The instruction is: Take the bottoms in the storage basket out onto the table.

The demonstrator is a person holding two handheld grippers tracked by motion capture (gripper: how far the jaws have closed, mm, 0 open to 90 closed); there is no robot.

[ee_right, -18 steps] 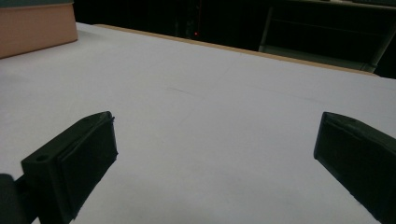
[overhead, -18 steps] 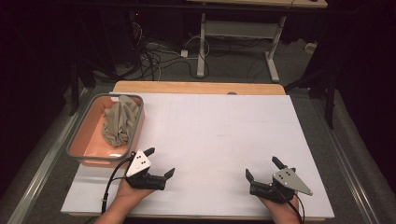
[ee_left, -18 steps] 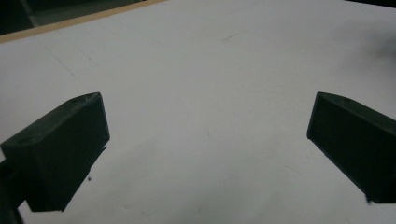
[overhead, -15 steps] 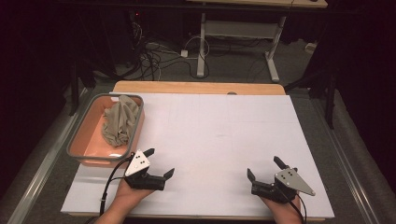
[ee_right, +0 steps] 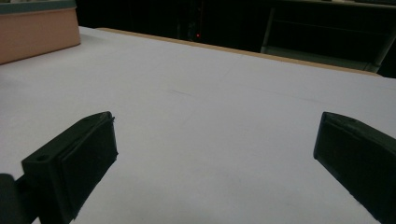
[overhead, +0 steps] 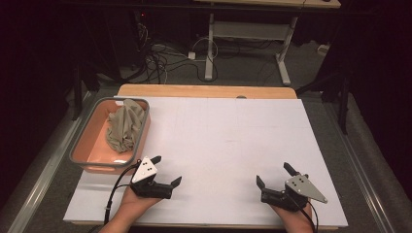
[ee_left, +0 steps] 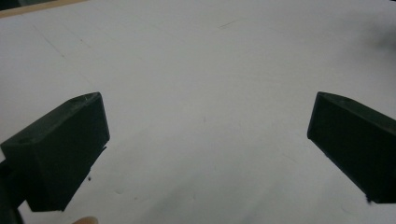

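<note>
Hands come in from the near edge of the table, and each one holds a black gripper. The left gripper [overhead: 165, 171] sits low over the white sheet [overhead: 218, 141], just beside the near corner of the orange tub [overhead: 87, 160]. Its jaws stand wide apart with nothing between them. The right gripper [overhead: 274, 174] sits near the other front corner, well apart from the left one. Its jaws are spread wide too, and they hold nothing. A grey cloth [overhead: 124, 126] lies crumpled inside the tub, heaped toward the far side. The tub has a grey rim and stands on the left edge of the sheet. Cables [overhead: 160, 53] lie tangled on the dark floor behind the table, beside a white desk frame [overhead: 243, 34].
</note>
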